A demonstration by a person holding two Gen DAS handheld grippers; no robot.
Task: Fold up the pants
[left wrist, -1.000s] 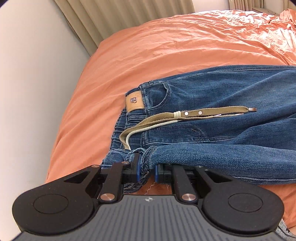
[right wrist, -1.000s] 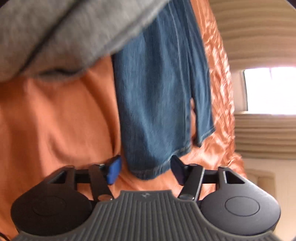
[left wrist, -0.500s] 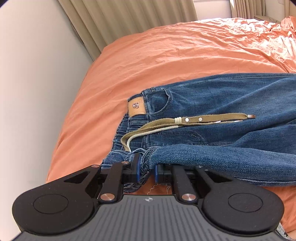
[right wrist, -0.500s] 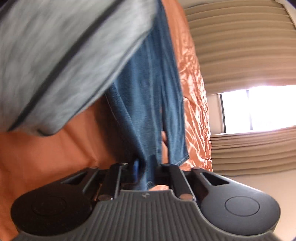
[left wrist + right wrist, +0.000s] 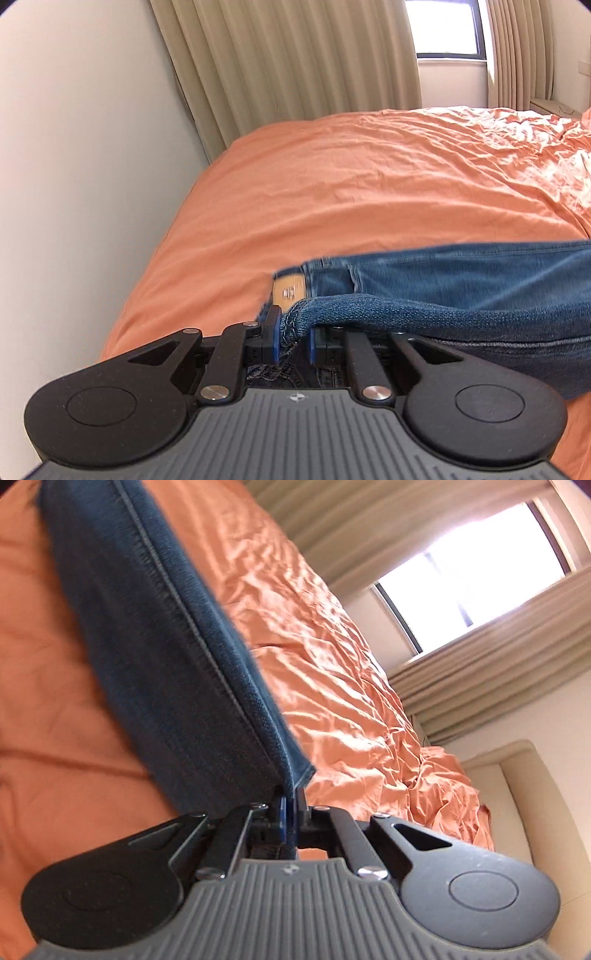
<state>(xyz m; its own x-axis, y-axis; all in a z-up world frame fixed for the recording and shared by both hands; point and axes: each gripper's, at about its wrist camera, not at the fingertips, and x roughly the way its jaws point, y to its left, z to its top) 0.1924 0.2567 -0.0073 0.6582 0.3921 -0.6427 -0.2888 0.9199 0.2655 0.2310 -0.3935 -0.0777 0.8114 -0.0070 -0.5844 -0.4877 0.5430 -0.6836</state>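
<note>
The blue jeans lie on the orange bed, stretched out ahead of the left hand-held gripper and off to its right side. A tan patch on the waistband shows just past the fingertips. The left hand-held gripper is closed narrow on a thick rolled edge of the jeans, right at the waist end, and that edge looks lifted a little off the bed. The right hand-held gripper is squeezed almost shut on a thin hem corner of the jeans, and the cloth runs up and away from it in a long dark strip with a seam down it. So both ends are held, and the jeans look pulled straight between the two. I think the fold is only starting: the grabbing is done, and bringing one end over to the other and laying it flat is still to do. There are no boxes or baskets to see. Behind the bed hang beige curtains and a bright window.
</note>
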